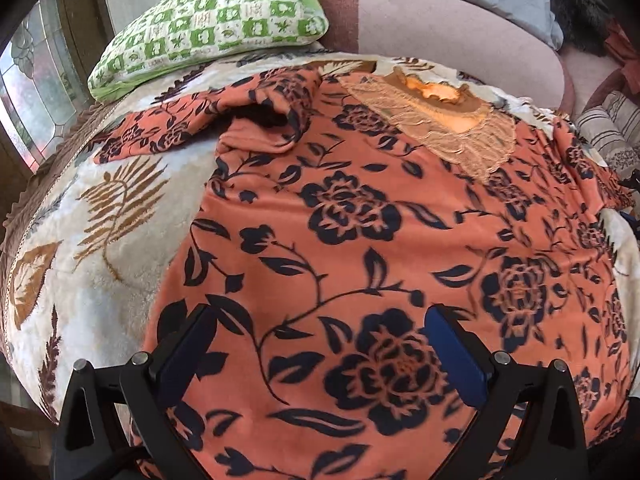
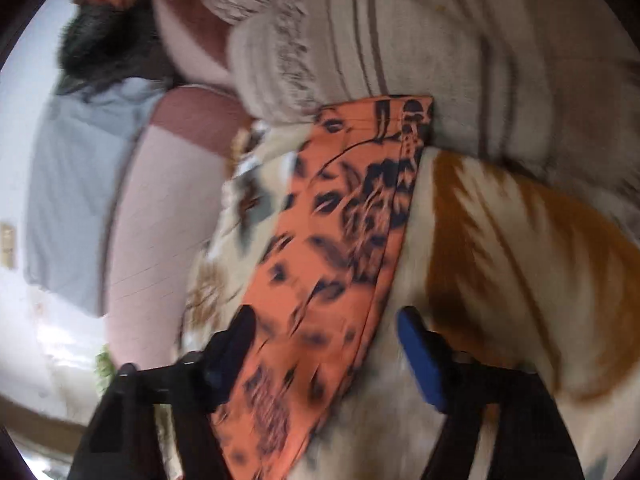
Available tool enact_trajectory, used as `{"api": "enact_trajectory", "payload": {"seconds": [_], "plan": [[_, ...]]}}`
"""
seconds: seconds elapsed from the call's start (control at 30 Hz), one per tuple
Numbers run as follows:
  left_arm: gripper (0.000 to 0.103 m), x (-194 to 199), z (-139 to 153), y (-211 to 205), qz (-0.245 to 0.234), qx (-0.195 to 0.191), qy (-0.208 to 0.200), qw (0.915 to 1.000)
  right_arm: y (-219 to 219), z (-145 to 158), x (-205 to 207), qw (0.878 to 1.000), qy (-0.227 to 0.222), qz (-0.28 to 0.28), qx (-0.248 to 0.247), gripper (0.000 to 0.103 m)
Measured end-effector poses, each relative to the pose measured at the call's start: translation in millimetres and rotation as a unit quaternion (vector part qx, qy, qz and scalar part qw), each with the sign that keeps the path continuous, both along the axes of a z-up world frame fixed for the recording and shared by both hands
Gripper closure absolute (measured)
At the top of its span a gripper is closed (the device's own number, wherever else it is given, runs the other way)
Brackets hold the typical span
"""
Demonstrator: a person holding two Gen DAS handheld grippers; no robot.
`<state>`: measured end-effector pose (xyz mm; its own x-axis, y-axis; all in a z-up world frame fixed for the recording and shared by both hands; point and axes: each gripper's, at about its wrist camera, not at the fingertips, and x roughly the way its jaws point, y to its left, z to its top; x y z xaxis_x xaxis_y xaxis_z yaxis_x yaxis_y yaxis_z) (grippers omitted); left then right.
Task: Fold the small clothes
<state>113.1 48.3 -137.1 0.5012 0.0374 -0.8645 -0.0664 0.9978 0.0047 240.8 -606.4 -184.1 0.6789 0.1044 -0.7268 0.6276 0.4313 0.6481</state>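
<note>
An orange top with a black flower print lies spread flat on a cream leaf-patterned blanket. Its beige lace neckline is at the far side, and its left sleeve is bunched and partly folded over. My left gripper is open just above the lower middle of the top, holding nothing. In the blurred right wrist view, one sleeve or edge of the top runs away from me across the blanket. My right gripper is open, straddling that strip of cloth.
A green and white checked pillow lies at the far left of the bed. A pink bolster lies behind the top. A striped cream cushion sits beyond the sleeve. A window is on the left.
</note>
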Motion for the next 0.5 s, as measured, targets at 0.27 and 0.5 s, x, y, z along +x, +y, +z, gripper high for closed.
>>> {"api": "enact_trajectory", "payload": {"seconds": [0.27,0.5], "plan": [[0.000,-7,-7,36,0.032,-0.020,-0.005,0.9993,51,75,38,0.982,-0.038,0.101,-0.152,0.097],[0.000,-30,14,79,0.076,-0.051,-0.049,0.9946,296,192,26,0.913,-0.184,0.295,-0.214,0.097]]}}
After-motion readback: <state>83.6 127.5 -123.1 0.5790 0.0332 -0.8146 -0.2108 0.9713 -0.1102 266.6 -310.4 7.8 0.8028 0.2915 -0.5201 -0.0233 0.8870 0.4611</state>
